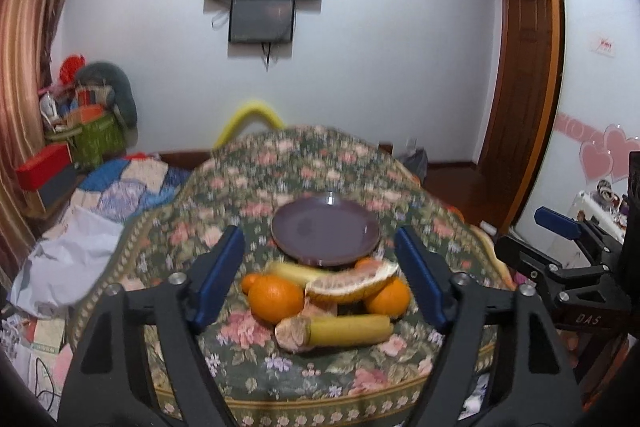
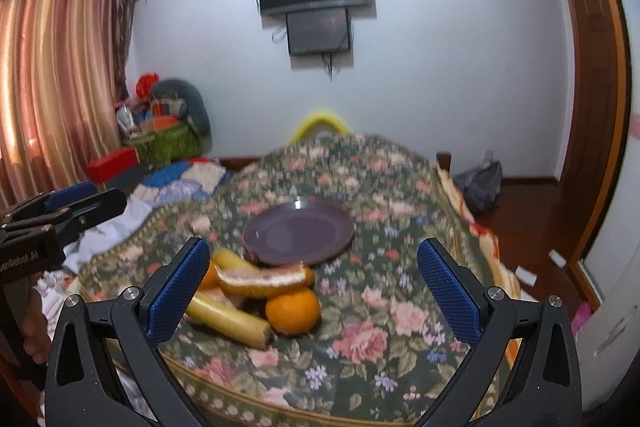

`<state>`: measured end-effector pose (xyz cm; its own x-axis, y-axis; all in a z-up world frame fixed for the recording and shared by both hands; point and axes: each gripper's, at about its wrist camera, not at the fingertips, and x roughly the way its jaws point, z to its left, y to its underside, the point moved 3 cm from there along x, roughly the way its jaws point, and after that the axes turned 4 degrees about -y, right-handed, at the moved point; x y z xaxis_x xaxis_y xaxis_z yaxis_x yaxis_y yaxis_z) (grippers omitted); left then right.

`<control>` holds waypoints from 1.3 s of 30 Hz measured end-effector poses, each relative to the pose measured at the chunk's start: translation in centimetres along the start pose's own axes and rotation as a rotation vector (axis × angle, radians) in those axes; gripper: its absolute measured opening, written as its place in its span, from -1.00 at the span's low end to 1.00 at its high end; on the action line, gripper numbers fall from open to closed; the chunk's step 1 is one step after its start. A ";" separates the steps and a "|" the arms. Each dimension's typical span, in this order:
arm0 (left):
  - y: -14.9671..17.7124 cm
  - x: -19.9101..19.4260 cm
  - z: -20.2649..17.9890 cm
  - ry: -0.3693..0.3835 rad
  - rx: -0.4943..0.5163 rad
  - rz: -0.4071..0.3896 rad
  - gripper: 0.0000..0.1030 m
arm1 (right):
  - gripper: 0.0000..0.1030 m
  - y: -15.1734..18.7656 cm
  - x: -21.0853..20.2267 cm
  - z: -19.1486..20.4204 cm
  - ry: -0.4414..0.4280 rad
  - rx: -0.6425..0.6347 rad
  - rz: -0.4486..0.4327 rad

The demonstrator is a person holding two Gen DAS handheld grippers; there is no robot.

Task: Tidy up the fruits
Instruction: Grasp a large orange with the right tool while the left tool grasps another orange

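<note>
A pile of fruit lies on the floral cloth in front of an empty purple plate [image 1: 326, 231]. It holds oranges [image 1: 276, 298], a pomelo wedge [image 1: 352, 283] and two yellow banana pieces [image 1: 344, 330]. My left gripper [image 1: 320, 279] is open, its blue pads either side of the pile, above it. In the right wrist view the plate [image 2: 299, 231], an orange [image 2: 293, 311], the pomelo wedge [image 2: 260, 279] and a banana piece [image 2: 230, 319] lie left of centre. My right gripper [image 2: 312, 291] is open and empty, with the fruit near its left pad.
The floral cloth [image 1: 332, 179] covers a rounded table with edges falling away on all sides. A cluttered bed with boxes [image 1: 44, 167] lies left. A wooden door [image 1: 524, 75] stands right. The right gripper [image 1: 568, 247] shows at the left view's right edge.
</note>
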<state>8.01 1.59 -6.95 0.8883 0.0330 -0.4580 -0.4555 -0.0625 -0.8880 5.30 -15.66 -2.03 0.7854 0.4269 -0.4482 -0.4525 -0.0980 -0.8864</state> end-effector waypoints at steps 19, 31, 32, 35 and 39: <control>5.7 9.7 1.0 0.016 -0.005 0.247 0.23 | 0.69 5.2 9.6 -0.8 -0.102 0.045 0.275; 7.1 14.4 3.6 -0.022 -0.042 0.323 0.23 | 0.61 7.4 14.2 0.0 -0.140 0.049 0.390; 7.3 14.7 3.7 -0.026 -0.044 0.326 0.24 | 0.61 7.4 14.3 0.0 -0.145 0.054 0.393; 7.4 15.3 3.8 -0.046 -0.045 0.321 0.24 | 0.59 7.5 14.7 -0.2 -0.150 0.066 0.403; 7.5 15.9 3.9 -0.057 -0.048 0.319 0.24 | 0.48 7.8 15.2 -0.6 -0.175 0.099 0.422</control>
<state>18.52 5.51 -21.08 0.6957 0.0595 -0.7158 -0.7062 -0.1257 -0.6968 13.98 -10.49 -15.81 0.4448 0.5142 -0.7333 -0.7620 -0.2130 -0.6116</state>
